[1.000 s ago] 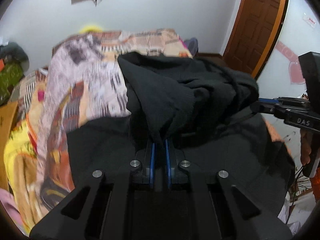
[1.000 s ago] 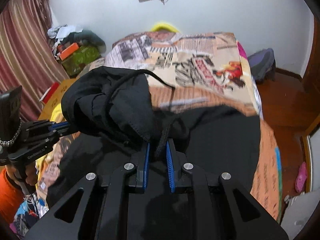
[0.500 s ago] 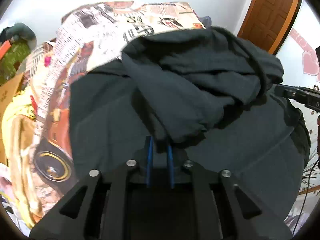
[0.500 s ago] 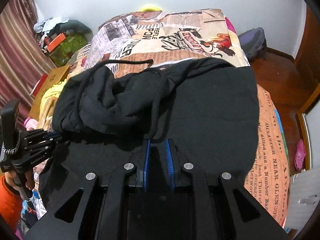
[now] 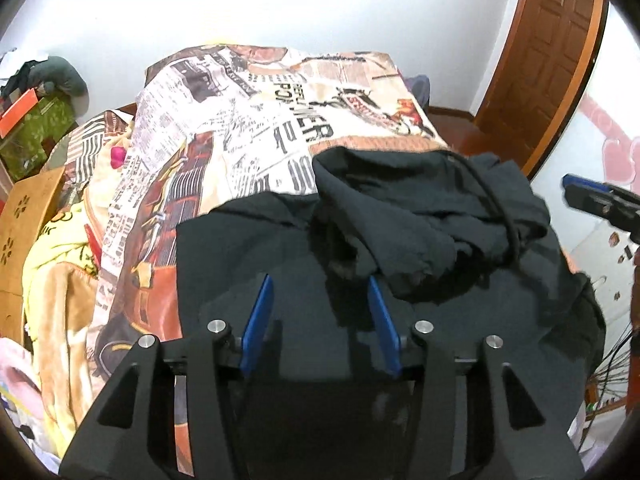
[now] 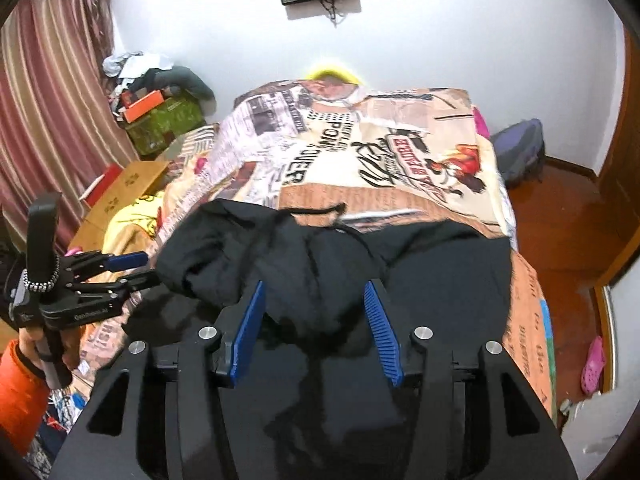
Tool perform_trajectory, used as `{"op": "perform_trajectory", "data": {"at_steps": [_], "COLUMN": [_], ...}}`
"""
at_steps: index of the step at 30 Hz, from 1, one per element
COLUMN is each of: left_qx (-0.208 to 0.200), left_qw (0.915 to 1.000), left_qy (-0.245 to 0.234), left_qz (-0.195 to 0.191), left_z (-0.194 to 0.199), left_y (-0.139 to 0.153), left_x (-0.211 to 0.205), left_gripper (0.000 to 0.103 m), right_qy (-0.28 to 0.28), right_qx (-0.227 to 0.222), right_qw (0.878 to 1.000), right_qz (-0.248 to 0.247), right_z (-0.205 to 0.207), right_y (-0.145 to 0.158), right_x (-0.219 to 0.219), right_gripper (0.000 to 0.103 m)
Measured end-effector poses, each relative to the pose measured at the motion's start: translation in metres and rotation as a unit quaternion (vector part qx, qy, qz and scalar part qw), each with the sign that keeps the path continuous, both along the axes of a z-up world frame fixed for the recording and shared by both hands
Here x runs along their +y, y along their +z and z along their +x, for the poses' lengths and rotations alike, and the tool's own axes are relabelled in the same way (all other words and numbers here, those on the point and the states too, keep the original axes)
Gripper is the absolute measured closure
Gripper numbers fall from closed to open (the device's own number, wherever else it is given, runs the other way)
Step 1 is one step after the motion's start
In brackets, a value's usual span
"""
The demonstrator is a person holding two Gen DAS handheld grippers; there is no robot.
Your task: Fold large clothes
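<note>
A black hooded garment (image 5: 248, 256) (image 6: 448, 272) lies spread on the near end of the bed. Its hood (image 5: 420, 216) (image 6: 280, 264) is bunched on top, with a drawstring (image 5: 504, 208) (image 6: 316, 211) trailing over it. My left gripper (image 5: 318, 290) (image 6: 140, 268) hovers over the flat body just beside the hood's edge; its jaws are opening and nothing is pinched. My right gripper (image 6: 314, 294) (image 5: 570, 192) is also opening, with hood fabric lying loose between its blue pads (image 6: 252, 312), which do not press on it.
The bed cover (image 5: 280, 120) (image 6: 360, 160) has a newspaper print. Cardboard boxes (image 5: 24, 216) and clutter stand to the left by a curtain (image 6: 48, 100). A wooden door (image 5: 552, 52) is at the right, with a backpack (image 6: 520, 152) on the floor.
Both grippers were shut on the raised hood; it came down onto the garment's body. Both have since opened and let go of it, and drawn back a little.
</note>
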State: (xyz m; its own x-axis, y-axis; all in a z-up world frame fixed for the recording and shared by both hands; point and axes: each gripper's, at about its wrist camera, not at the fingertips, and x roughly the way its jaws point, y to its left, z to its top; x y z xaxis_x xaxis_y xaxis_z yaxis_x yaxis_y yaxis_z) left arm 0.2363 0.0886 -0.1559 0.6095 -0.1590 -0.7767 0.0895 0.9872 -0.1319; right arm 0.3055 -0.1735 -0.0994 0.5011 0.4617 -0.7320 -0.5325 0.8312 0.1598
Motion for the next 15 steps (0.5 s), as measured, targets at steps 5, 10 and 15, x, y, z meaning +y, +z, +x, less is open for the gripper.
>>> {"op": "perform_trajectory", "data": {"at_steps": [5,10,15], "left_qx": [-0.012,-0.021,-0.028], "left_qw": [0.9996,0.9987,0.9985], "left_qy": [0.004,0.010,0.010], "left_qz": [-0.025,-0.045,-0.045], "left_z": [0.013,0.029,0.037], "left_y": [0.007,0.009,0.013], "left_x": [0.005,0.013,0.016], "left_gripper": [0.048,0.044,0.043], "right_qy": [0.013,0.013,0.010], "right_qx": [0.022,0.068,0.130], "right_qw": [1.000,0.998,0.990], "right_qz": [0.002,0.009,0.059], "right_z": [0.023,0.046,0.063], "right_y": [-0.015,-0.040,-0.063], "right_x": [0.020,0.031,0.026], "right_gripper": [0.055,0.055,0.055]}}
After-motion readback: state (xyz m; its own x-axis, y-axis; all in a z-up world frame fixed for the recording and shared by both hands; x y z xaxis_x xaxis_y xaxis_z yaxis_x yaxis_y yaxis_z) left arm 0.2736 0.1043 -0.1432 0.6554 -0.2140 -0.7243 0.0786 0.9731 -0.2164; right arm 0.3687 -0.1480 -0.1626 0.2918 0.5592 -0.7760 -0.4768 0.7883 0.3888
